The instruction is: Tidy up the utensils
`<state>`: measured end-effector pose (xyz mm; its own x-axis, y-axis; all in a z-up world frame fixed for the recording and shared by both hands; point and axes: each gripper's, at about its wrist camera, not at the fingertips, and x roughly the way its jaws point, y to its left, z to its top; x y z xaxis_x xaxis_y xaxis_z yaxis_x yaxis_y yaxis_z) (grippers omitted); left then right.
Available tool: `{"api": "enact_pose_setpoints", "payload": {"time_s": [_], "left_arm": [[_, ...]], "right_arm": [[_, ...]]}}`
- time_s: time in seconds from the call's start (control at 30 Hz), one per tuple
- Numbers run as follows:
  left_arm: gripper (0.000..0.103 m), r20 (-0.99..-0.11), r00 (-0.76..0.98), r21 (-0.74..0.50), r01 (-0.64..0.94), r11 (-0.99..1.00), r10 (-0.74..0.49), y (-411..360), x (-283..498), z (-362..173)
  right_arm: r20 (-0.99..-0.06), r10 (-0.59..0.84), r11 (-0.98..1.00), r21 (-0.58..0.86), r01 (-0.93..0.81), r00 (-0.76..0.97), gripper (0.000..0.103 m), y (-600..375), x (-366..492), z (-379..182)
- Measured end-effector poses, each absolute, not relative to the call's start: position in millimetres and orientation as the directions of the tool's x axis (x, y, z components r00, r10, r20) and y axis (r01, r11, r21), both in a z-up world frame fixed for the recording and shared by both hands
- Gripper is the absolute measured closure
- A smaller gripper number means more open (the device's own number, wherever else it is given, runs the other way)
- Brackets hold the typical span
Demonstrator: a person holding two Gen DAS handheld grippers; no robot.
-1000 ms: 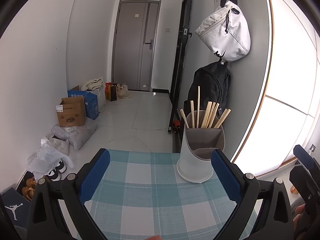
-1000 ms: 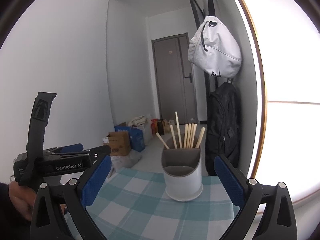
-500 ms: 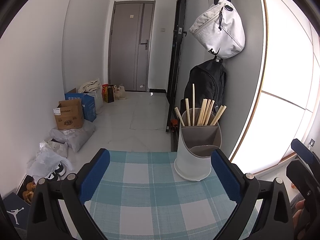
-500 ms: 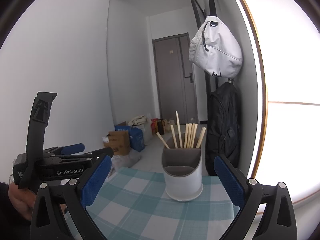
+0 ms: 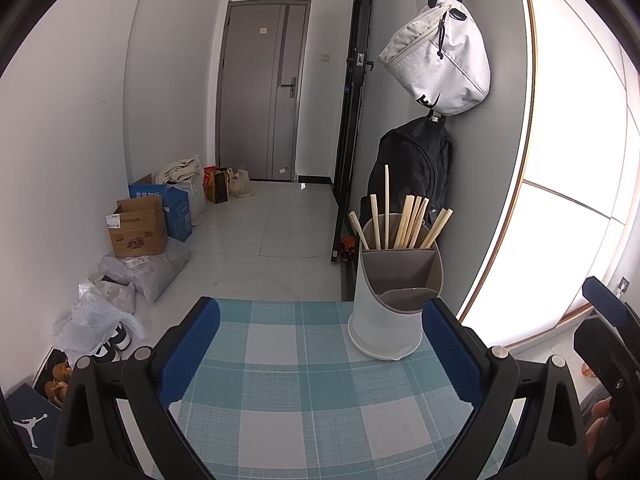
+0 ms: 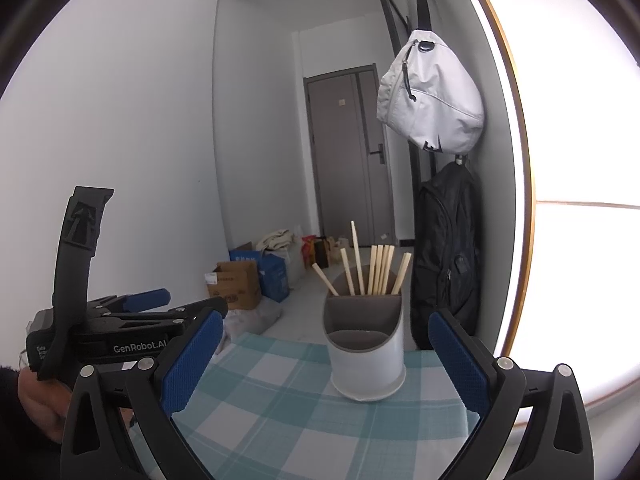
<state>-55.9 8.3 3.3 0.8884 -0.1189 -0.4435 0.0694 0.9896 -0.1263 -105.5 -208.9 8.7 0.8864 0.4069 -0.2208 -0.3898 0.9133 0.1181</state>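
Observation:
A white utensil holder with a grey divided insert stands upright at the far right of the teal checked tablecloth. Several wooden chopsticks stand in its back compartment; the front compartment looks empty. The holder and chopsticks also show in the right wrist view. My left gripper is open and empty, above the cloth just in front of the holder. My right gripper is open and empty, also short of the holder. The left gripper's body shows at the left of the right wrist view.
A black backpack and a white bag hang on the wall behind the holder. Cardboard boxes, bags and shoes lie on the floor at left. The table's far edge is just behind the holder.
The left wrist view has shifted slightly, so the holder sits a little further left and lower in it. Both grippers stay open and empty. The right view has barely changed.

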Motion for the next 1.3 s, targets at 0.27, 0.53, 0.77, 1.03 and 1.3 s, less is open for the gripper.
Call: {"api": "enact_pose_setpoints", "payload": {"time_s": [0.27, 0.53, 0.77, 1.03, 1.3], "left_arm": [[0.004, -0.451, 0.884, -0.128, 0.073, 0.989, -0.124, 6.1, -53.5, 1.8], [0.004, -0.456, 0.881, -0.127, 0.077, 0.989, -0.127, 4.1, -53.4, 0.6], [0.004, -0.474, 0.87, -0.13, 0.081, 0.988, -0.133, 2.2, -49.1, -2.5], [0.004, -0.466, 0.875, -0.115, 0.083, 0.99, -0.127, -1.1, -49.8, -2.4], [0.004, -0.482, 0.865, -0.141, 0.079, 0.987, -0.138, 0.5, -43.8, -4.6]], "right_arm": [[-0.226, 0.407, 0.913, 0.115, -0.391, 0.885, 0.0, -209.0, -104.8, 8.3], [-0.227, 0.401, 0.916, 0.107, -0.386, 0.887, 0.0, -209.0, -105.4, 7.3], [-0.241, 0.407, 0.913, 0.109, -0.392, 0.881, 0.0, -208.0, -102.3, 6.0], [-0.25, 0.415, 0.91, 0.132, -0.394, 0.875, 0.0, -210.5, -98.8, 5.8], [-0.268, 0.417, 0.908, 0.165, -0.385, 0.868, 0.0, -214.1, -96.5, 3.0]]}}
